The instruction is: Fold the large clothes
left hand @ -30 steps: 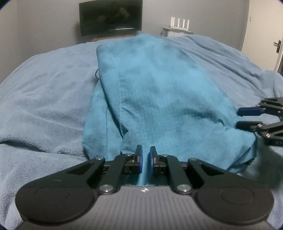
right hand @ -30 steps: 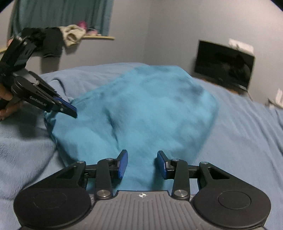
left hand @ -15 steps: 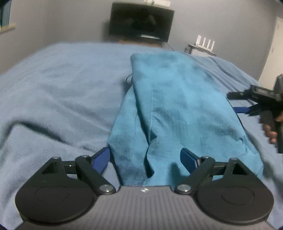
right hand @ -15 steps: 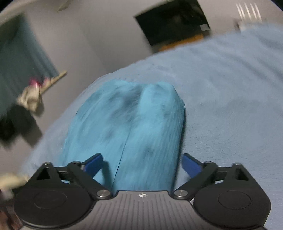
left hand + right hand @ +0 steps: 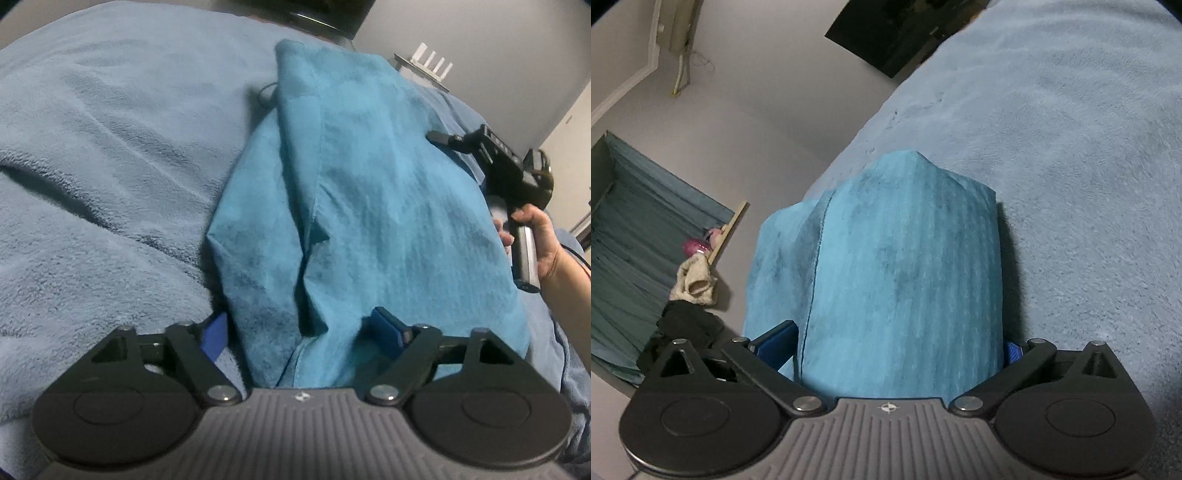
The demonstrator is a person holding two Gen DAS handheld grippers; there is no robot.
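Your left hand-held gripper (image 5: 301, 332) is closing around the teal garment's (image 5: 369, 192) near hem on the bed (image 5: 92, 147), pads not yet pressing, while your right hand-held gripper (image 5: 901, 343) stands wide apart astride its other end, positioned for the next fold.

No words, numbers or brand names can be read in either view; only a small white emblem, no letters, marks each ribbed grey gripper body (image 5: 301, 396) (image 5: 887, 407)

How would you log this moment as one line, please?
left tongs: closing around teal garment | right tongs: open astride it | bed blanket
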